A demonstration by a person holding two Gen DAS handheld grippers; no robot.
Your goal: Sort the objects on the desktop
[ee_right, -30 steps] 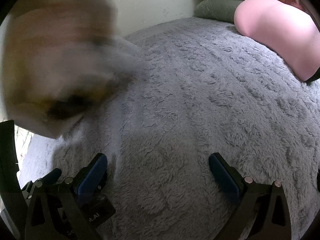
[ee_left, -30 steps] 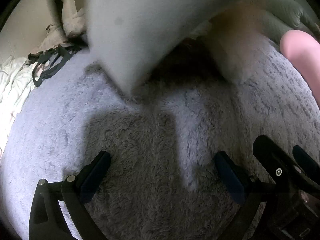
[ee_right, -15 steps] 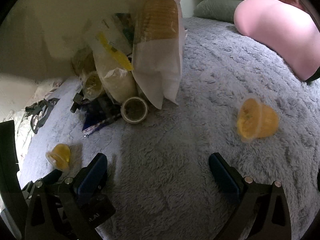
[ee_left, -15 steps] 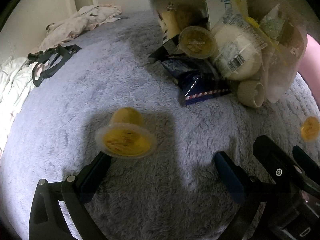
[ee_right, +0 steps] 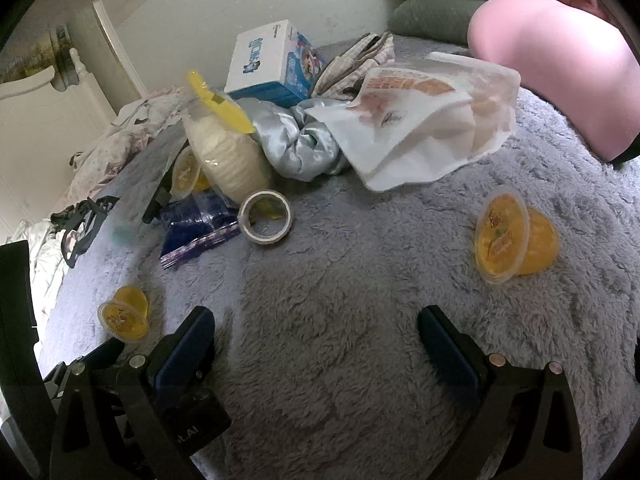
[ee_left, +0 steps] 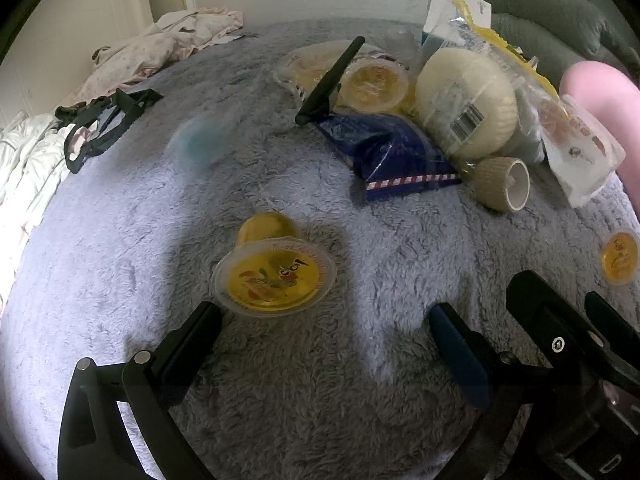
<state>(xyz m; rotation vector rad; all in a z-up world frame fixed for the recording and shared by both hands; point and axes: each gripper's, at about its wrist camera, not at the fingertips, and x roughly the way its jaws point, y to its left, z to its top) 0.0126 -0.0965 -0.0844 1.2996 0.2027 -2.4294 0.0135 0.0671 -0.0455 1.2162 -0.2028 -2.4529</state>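
Both grippers hover over the grey fluffy bed point(ee_right: 360, 320), the left gripper point(ee_left: 324, 340) and right gripper point(ee_right: 316, 340) each spread wide and empty. A heap of items lies toward the bed's far edge: tape roll point(ee_right: 265, 217), blue packet point(ee_left: 394, 156), tissue box point(ee_right: 272, 64). One jelly cup point(ee_left: 276, 276) lies on its side just ahead of the left gripper; another jelly cup point(ee_right: 512, 236) lies toward the right edge.

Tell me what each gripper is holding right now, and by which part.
Nothing is held. The left gripper and right gripper are both open over the grey blanket, with bare fuzz between their fingers.
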